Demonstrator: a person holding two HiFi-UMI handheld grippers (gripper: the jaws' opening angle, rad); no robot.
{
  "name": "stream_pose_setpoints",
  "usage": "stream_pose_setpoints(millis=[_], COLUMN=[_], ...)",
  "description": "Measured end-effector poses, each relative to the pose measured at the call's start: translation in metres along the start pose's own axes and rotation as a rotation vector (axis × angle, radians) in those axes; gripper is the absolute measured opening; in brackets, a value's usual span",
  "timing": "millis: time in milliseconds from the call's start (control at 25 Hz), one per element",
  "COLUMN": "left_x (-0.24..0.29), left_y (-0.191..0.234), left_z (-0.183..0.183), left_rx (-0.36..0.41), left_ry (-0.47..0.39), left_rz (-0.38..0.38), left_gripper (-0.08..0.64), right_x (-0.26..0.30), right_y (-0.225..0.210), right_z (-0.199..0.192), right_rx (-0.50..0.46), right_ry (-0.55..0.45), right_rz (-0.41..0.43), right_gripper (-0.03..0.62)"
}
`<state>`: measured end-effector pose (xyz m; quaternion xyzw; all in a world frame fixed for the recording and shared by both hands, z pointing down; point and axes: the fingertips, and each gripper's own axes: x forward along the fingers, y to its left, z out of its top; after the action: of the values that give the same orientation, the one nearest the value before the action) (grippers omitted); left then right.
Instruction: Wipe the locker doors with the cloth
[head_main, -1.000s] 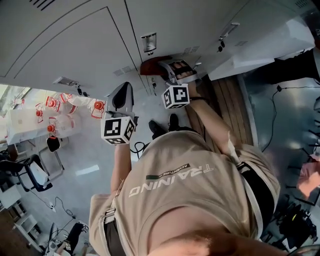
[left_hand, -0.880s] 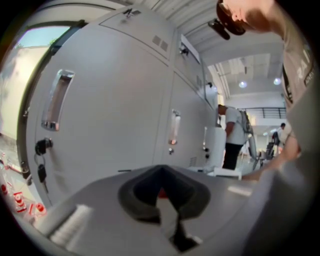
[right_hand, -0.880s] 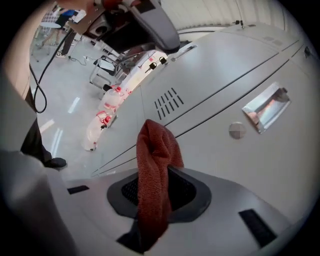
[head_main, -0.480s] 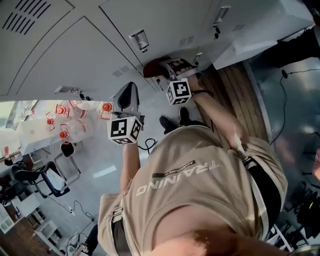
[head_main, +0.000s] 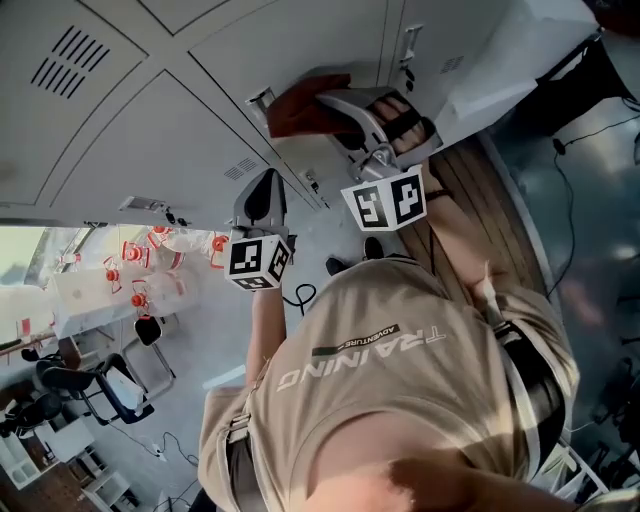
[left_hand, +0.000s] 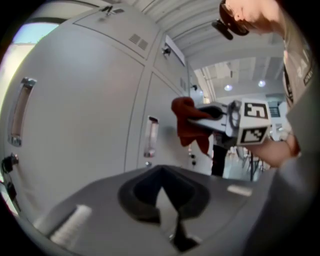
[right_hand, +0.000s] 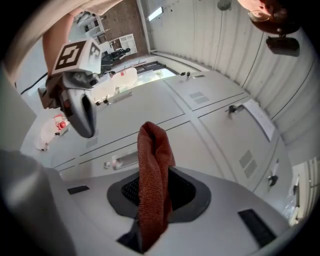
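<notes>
Gripping red cloth (right_hand: 152, 175) in right tool (right_hand: 150, 235), jaws pinched on its folded middle; holding it close against locker doors (head_main: 150, 130) beside door handle (left_hand: 151, 136), contact unclear. Holding left tool (left_hand: 170, 227) off doors, jaws closed together, empty.

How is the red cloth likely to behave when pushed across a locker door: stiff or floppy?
Probably floppy: the cloth folds over limply above the right claw. Likely light, since a narrow pinch holds it. Its coarse weave should drag on the locker door.
</notes>
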<state>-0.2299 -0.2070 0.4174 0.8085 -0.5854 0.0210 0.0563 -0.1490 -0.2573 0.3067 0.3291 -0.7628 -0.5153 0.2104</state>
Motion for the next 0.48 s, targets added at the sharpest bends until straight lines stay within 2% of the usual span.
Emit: stream_pose_setpoints(millis=[280,400,480], left_x=[0.003,-0.001,-0.003], left_y=[-0.01,-0.009,-0.007], left_z=[0.006,0.002,0.0], left_rx=[0.011,0.006,0.001], left_ry=[-0.006,0.002,0.002], left_rz=[-0.024,-0.011,0.002], left_gripper=[0.006,0.006,0.006], right_x=[0.009,0.019,0.028], right_y=[-0.116,-0.146,-0.154], right_z=[0.014,0.014,0.01], right_rx=[-0.119,-0.131,-0.133], right_ry=[-0.028,-0.028,-0.025], right_rz=[-0.284,-0.342,-0.344], right_gripper=[0.066,0.066,0.066])
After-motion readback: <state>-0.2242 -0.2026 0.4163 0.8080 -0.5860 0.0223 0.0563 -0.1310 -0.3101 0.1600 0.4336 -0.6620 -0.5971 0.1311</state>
